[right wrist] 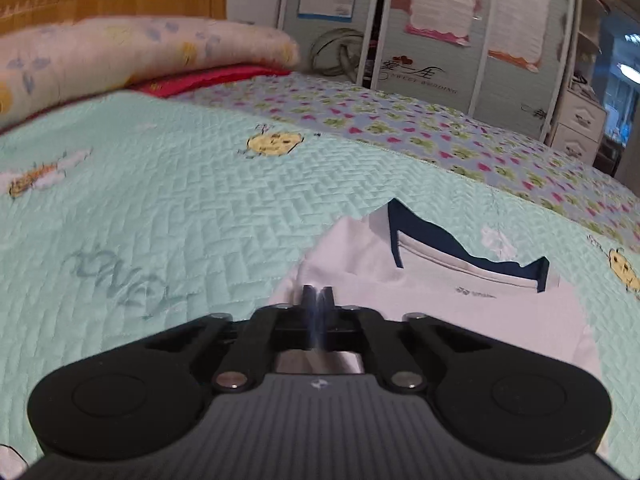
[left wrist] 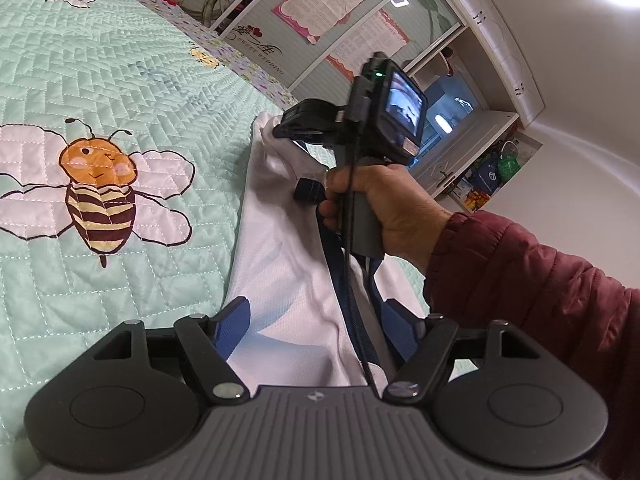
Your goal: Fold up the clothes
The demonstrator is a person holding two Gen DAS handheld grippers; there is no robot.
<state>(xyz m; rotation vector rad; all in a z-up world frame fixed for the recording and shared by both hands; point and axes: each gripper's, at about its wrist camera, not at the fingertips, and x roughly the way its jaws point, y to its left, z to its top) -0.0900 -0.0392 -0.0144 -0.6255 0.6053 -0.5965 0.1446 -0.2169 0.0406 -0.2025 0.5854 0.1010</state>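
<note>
Garment: white mesh shirt w/ navy collar (right wrist: 460, 280) lies on quilted mint bee-print bed cover (left wrist: 120, 60), long axis running away from left tongs (left wrist: 316, 336), open astride its near hem. Right tongs (right wrist: 318, 296) closed at shirt's far end, nearer collar; cloth pinched? can't tell.

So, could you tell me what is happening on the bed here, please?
A person is folding a white shirt with a navy collar on a mint quilted bedspread, holding tongs in each hand. The right tongs are shut over the shirt's edge; whether they pinch fabric is unclear. The left tongs stand open, with cloth lying between their blue fingers.
</note>
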